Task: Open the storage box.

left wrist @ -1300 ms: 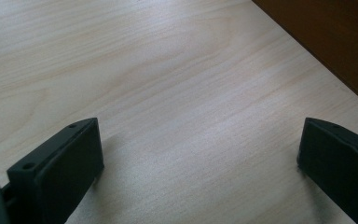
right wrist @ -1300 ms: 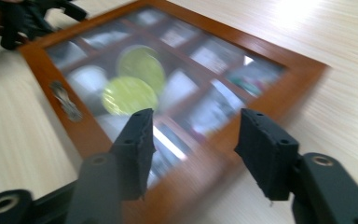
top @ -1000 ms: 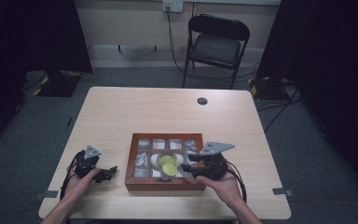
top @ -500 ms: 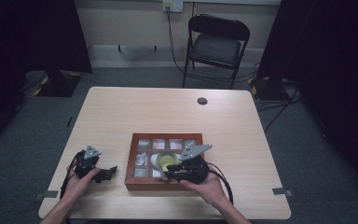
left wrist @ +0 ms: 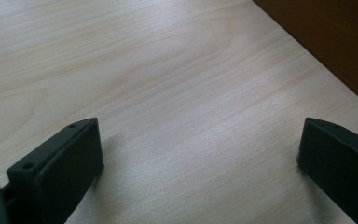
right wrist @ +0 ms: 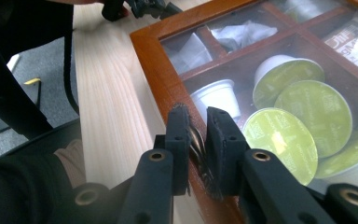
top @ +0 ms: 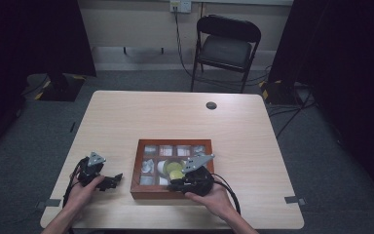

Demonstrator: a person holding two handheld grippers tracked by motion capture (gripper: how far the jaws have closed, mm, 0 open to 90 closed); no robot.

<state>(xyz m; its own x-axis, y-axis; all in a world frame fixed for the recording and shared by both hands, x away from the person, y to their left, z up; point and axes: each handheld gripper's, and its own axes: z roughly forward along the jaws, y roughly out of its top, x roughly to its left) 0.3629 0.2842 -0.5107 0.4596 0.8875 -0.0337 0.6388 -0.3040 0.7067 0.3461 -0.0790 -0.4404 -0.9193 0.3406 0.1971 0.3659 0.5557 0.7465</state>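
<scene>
Right gripper (right wrist: 196,122), jaws just closing, pinches what looks like the small metal latch (right wrist: 196,140) on the glass-lidded box (top: 141,187), probably to lift the lid; left gripper (top: 108,182) rests gaping, empty.

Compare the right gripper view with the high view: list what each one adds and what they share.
Right gripper view: the right gripper, its jaws having just been closing, pinches a small metal tab on the wooden box's front rim; printing on the green capsule lids. High view: the folding chair, the table's whole top with its cable hole. Shared: the box, the capsules, the left gripper resting open on the table.
</scene>
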